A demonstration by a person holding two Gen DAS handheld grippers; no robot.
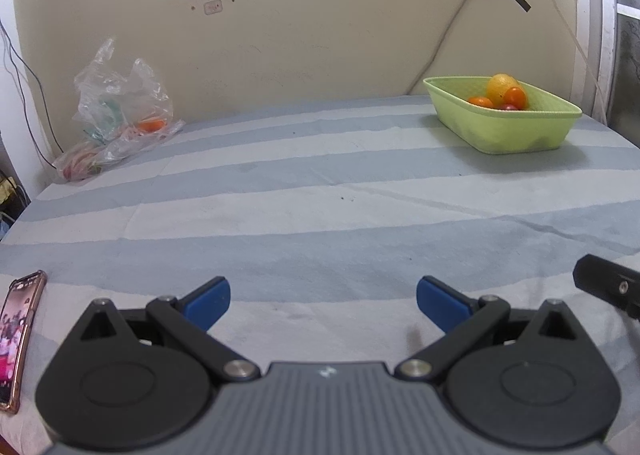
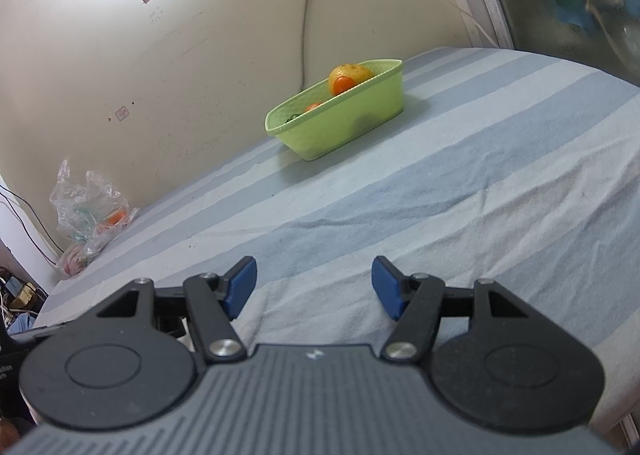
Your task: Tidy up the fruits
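A light green basket (image 1: pixel 516 131) stands at the far right of the striped bed, holding a yellow fruit (image 1: pixel 501 87), orange fruits (image 1: pixel 515 97) and a small red one. In the right wrist view the same basket (image 2: pixel 340 123) sits far ahead with the yellow fruit (image 2: pixel 356 71) on top. A clear plastic bag (image 1: pixel 120 111) with an orange fruit (image 1: pixel 151 125) inside lies at the far left by the wall. My left gripper (image 1: pixel 323 305) is open over the sheet, nothing between its blue pads. My right gripper (image 2: pixel 314 287) is open and empty too.
A phone in a pink case (image 1: pixel 18 339) lies at the near left edge of the bed. The plastic bag (image 2: pixel 90 211) shows at the left in the right wrist view. A cable (image 1: pixel 448 35) runs down the wall behind the basket. Part of the other gripper (image 1: pixel 608 283) shows at right.
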